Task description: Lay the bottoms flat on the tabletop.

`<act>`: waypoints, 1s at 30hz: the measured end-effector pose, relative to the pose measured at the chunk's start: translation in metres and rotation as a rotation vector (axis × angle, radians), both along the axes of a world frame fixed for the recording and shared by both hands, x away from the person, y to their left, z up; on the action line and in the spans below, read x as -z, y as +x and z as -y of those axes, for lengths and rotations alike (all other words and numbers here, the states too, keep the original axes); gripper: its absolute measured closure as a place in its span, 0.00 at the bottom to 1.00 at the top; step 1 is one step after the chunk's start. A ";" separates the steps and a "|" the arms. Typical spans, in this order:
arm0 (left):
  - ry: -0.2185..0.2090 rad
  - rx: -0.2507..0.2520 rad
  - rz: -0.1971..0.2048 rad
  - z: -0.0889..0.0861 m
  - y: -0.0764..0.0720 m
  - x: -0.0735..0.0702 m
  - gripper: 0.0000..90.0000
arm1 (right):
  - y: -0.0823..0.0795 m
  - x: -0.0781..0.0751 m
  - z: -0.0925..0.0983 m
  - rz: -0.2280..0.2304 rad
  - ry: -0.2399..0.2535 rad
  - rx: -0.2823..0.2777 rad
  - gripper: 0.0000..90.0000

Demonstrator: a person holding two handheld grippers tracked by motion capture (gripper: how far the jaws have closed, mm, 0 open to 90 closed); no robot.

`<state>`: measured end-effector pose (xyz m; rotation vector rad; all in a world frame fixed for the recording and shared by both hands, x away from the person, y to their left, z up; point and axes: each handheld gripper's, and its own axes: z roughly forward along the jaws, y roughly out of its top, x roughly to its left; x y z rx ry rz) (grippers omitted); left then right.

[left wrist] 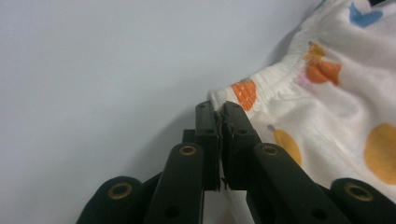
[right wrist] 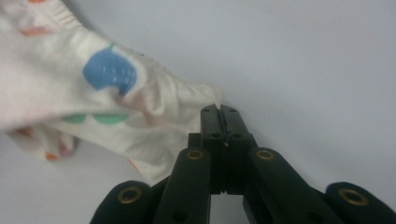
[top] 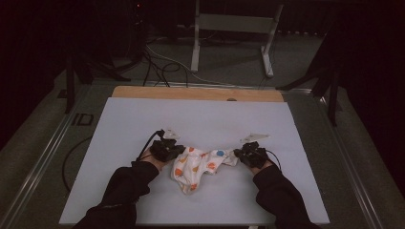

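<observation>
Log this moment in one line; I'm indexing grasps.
left claw: shut on patterned garment | right claw: shut on patterned garment | garment on table

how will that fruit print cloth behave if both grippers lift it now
The cloth lies crumpled and creased, so it is probably floppy and would sag between the left gripper and right gripper. It looks thin, so likely light.

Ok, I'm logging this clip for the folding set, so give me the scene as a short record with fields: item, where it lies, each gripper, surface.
item: white garment with orange, blue and green prints
lie: crumpled on the white board, stretched between the two grippers
left gripper: shut on the garment's elastic edge, at its left end
right gripper: shut on the garment's right end
surface: white board on a table with a wooden far edge
</observation>
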<state>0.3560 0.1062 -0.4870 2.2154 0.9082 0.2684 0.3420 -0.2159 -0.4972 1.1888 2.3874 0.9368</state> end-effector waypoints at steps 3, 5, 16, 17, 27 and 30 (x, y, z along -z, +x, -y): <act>-0.003 -0.006 0.023 -0.007 0.000 -0.009 0.97 | 0.001 -0.008 0.002 0.020 0.016 0.006 1.00; 0.000 -0.015 0.036 -0.012 0.001 -0.013 0.97 | 0.003 -0.012 0.003 0.034 0.026 0.010 1.00; -0.014 -0.092 0.062 -0.025 0.029 -0.015 0.97 | 0.024 -0.016 -0.019 0.051 0.018 0.007 1.00; -0.009 -0.102 0.067 -0.024 0.035 -0.016 0.97 | 0.027 -0.017 -0.021 0.052 0.022 0.012 1.00; -0.010 -0.174 0.115 -0.023 0.082 -0.023 0.96 | 0.071 -0.034 -0.030 0.086 0.027 0.079 1.00; 0.007 -0.193 0.120 -0.020 0.093 -0.023 0.96 | 0.085 -0.038 -0.033 0.087 0.024 0.100 1.00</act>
